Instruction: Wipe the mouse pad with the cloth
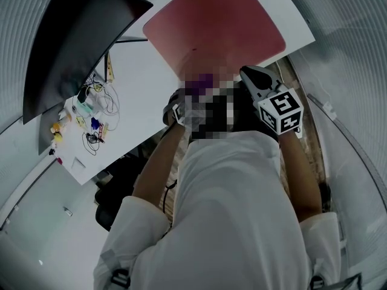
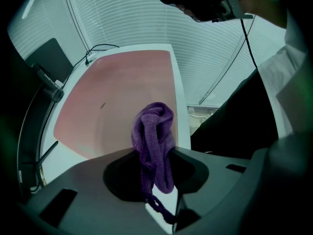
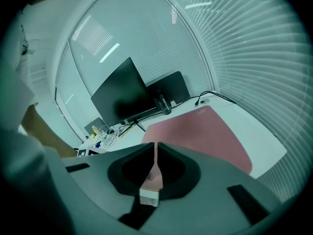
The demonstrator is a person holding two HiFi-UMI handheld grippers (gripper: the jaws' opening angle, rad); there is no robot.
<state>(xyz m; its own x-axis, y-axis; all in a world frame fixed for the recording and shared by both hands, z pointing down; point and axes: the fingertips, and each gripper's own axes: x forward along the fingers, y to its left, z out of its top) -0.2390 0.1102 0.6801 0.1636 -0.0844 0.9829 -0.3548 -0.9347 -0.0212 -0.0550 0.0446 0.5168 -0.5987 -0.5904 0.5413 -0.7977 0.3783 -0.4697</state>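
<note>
At the tabletop's (image 1: pixel 136 95) near edge, the left gripper (image 2: pixel 155 152) is clamped on a purple knitted cloth (image 2: pixel 154 129), bunched over the pink mouse pad's (image 2: pixel 122 97) near edge. The cloth looks soft, light and floppy, so gripping the bunch suits it. The right gripper (image 3: pixel 155 145) is closed and empty.

The mouse pad (image 1: pixel 211 23) lies on the worktop (image 1: pixel 142 89) in front of me, with the monitor (image 1: pixel 72 41) to its left and a clutter of cables (image 1: pixel 97 101) further left. The cloth (image 2: pixel 152 131) hangs in my left gripper (image 2: pixel 154 153) above the pad's near edge. My right gripper (image 3: pixel 155 146) is beside it on the right.
</note>
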